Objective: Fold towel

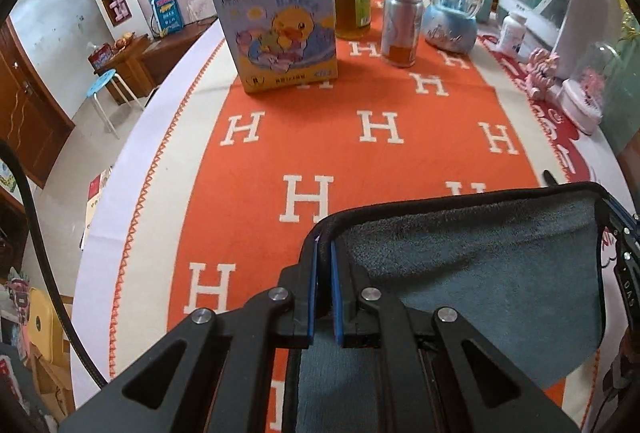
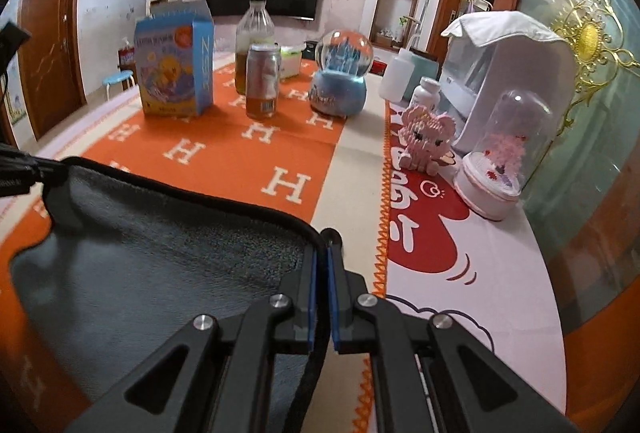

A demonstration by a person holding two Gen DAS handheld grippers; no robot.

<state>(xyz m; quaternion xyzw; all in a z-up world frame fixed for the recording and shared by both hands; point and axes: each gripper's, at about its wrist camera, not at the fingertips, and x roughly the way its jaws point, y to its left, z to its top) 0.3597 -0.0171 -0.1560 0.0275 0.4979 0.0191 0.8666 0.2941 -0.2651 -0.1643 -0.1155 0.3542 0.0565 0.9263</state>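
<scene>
The gray towel [image 1: 472, 273] hangs in the air above the bench [image 1: 184, 105], stretched between both hands. The left gripper [image 1: 324, 249] has its fingers clamped on one top corner, and the right gripper [image 2: 321, 253] pinches the other. Big white "H" letters [image 1: 306, 197] cover the orange cloth [image 1: 360, 161]. The duck box [image 1: 276, 17] has writing too blurry to read.

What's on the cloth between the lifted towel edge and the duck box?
Nothing: in the left wrist view, only bare orange tablecloth runs from the towel to the duck box.
</scene>
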